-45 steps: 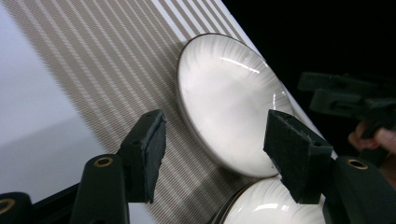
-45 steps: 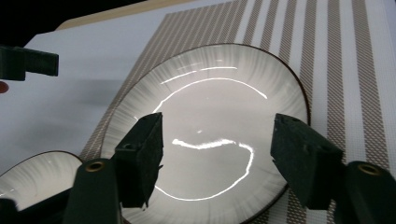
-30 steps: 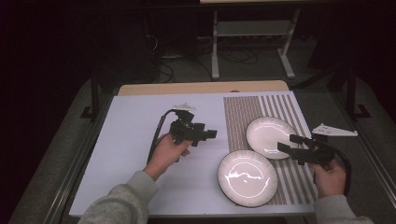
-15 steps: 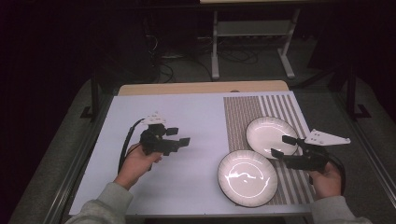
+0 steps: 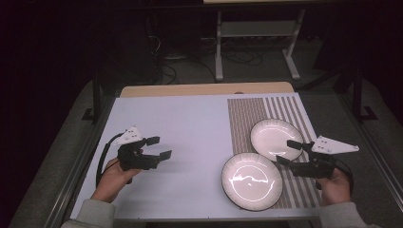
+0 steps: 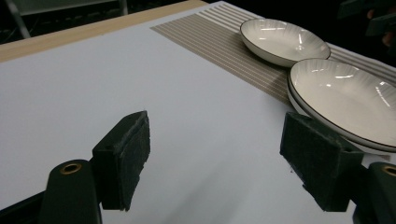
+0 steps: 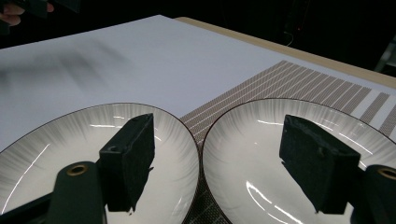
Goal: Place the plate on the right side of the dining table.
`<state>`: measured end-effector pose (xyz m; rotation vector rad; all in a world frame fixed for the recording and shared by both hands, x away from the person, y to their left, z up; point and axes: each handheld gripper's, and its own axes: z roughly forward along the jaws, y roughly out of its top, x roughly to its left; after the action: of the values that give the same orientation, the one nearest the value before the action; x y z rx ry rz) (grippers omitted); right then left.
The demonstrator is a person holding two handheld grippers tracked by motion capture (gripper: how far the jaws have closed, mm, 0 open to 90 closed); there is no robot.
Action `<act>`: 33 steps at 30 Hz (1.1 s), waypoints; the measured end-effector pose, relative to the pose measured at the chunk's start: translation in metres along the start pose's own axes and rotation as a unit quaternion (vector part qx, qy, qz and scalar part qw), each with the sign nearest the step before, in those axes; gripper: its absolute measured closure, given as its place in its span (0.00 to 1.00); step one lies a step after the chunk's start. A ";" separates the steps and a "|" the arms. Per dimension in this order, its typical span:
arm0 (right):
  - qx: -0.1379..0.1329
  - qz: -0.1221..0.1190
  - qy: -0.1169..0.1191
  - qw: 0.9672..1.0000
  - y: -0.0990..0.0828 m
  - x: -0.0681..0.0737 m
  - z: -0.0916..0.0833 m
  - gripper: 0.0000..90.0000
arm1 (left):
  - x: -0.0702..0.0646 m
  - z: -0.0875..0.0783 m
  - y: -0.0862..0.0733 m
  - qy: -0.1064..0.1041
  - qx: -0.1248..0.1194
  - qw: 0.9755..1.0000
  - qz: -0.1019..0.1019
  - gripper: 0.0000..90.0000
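2 grippers are in your hands, and both are empty. Your left gripper (image 5: 154, 151) sits over bare white table (image 5: 190, 123), well apart from the dishes; its jaws have just been opening and now stand wide with nothing between them. Your right gripper (image 5: 289, 153) hovers at the right edge of the 2 plates, jaws apart, with no pad touching a rim. From the right gripper view its jaws frame both plates from just above.

Near plate (image 5: 251, 181) lies half on the white surface, half on the striped mat (image 5: 247, 111). Far plate (image 5: 277, 139) rests on the mat just behind it, and their rims meet or slightly overlap; from the left gripper view the near plate's rim seems to ride over the far plate's edge.

As a judgement, the plates look set down side by side and released, so the placing appears done. What is left, if anything, is stacking or straightening them, which starts with your right gripper closing on 1 rim.
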<state>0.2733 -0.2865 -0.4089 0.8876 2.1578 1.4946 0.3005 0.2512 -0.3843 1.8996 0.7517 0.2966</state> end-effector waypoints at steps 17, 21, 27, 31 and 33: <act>-0.021 -0.005 0.012 1.000 -0.002 0.000 0.005 0.27 | 0.030 -0.056 -0.025 0.022 -0.057 0.998 0.034 0.27; -0.023 -0.007 0.011 1.000 -0.002 -0.001 0.005 0.27 | 0.034 -0.063 -0.030 0.030 -0.061 0.997 0.039 0.28; -0.028 -0.007 0.010 1.000 -0.002 -0.002 0.003 0.27 | 0.039 -0.069 -0.036 0.041 -0.066 0.997 0.024 0.27; -0.033 -0.010 0.004 0.999 -0.001 -0.002 0.002 0.27 | 0.043 -0.069 -0.039 0.043 -0.062 0.997 0.018 0.27; -0.034 -0.009 0.004 0.999 -0.001 -0.002 0.002 0.27 | 0.044 -0.070 -0.040 0.040 -0.065 0.997 0.013 0.27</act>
<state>0.2757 -0.2870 -0.4105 0.8377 2.1018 1.5565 0.2839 0.3403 -0.3941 1.7840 0.7438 0.4289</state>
